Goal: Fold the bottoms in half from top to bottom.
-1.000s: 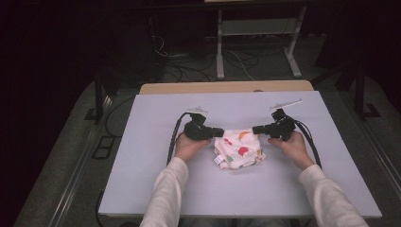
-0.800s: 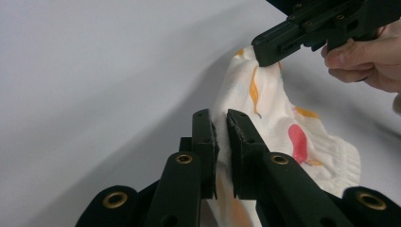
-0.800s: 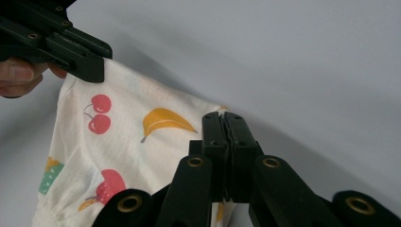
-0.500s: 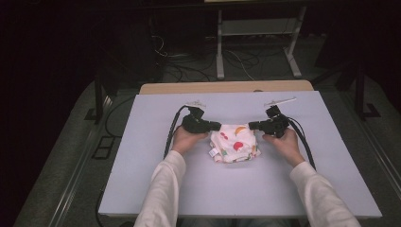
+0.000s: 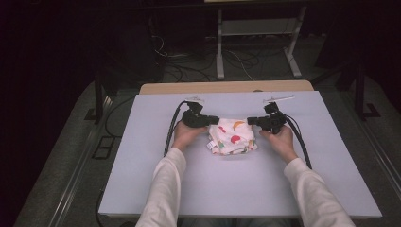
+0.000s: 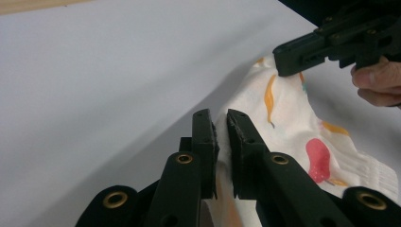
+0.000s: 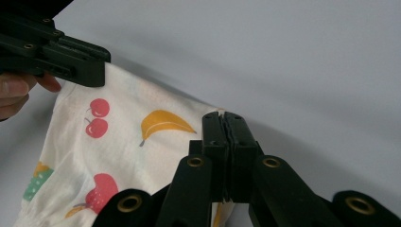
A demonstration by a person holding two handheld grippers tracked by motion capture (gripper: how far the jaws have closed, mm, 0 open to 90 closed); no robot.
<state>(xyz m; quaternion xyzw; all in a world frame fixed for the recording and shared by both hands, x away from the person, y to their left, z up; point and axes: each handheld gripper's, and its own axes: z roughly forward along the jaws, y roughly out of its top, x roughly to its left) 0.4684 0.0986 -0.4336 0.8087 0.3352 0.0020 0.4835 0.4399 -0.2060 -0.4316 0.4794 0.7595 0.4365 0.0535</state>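
My left gripper (image 5: 213,120) and right gripper (image 5: 251,121) each pinch a far corner of the fruit-print cloth (image 5: 231,137); it stretches between them, hanging toward the tabletop's (image 5: 236,189) near edge.

My two forearms reached forward over the table, sleeves white, each hand wrapped around its tool. My left gripper (image 5: 211,120) pointed inward toward the right, its jaws pinched nearly together on a fold of the cloth (image 5: 232,137). My right gripper (image 5: 254,121) pointed back at it from the other side, jaws pressed tight on the opposite edge.
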